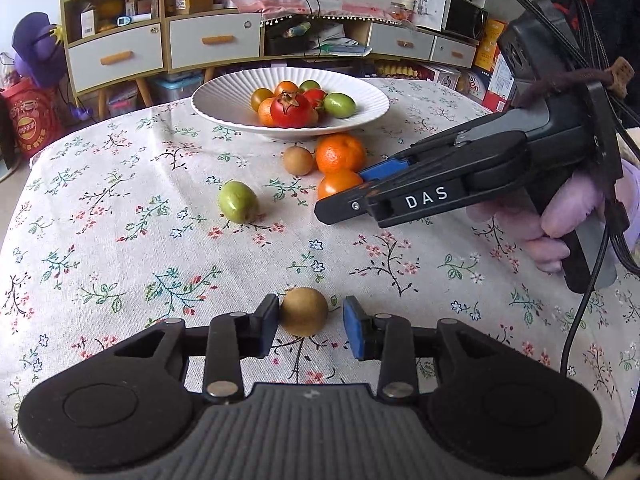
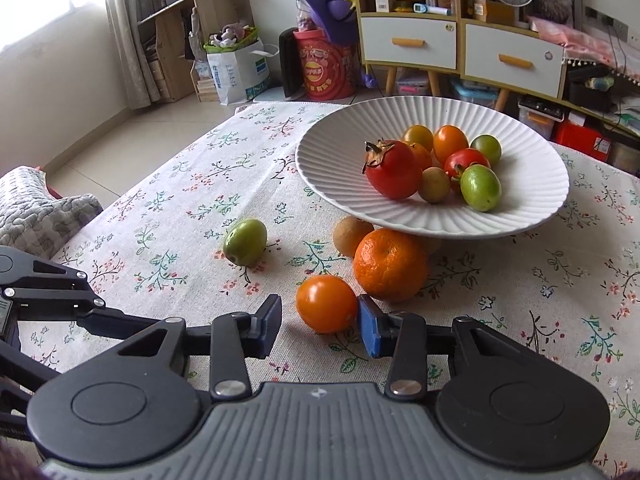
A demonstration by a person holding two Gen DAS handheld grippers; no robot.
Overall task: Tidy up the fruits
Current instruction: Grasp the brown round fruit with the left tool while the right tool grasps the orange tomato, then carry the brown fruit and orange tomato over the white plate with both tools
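Note:
A white ribbed plate [image 1: 224,92] [image 2: 532,168] holds several small fruits, among them a red persimmon [image 2: 390,174]. On the floral cloth lie a green fruit [image 1: 237,201] [image 2: 245,241], a tangerine [image 1: 340,153] [image 2: 390,265], an orange tomato [image 1: 338,184] [image 2: 326,303] and a brown round fruit [image 1: 298,161] [image 2: 350,236]. My left gripper [image 1: 311,326] is open around another brown round fruit [image 1: 303,311]; the left pad touches it, the right pad stands apart. My right gripper [image 2: 320,324] [image 1: 352,196] is open around the orange tomato, its right pad touching it.
The table's far and left edges drop to the floor [image 2: 120,140]. Cabinets with drawers [image 1: 214,42] and clutter stand behind. A grey cushion [image 2: 36,208] lies at the table's left. A black cable [image 1: 580,312] hangs from the right gripper over the cloth.

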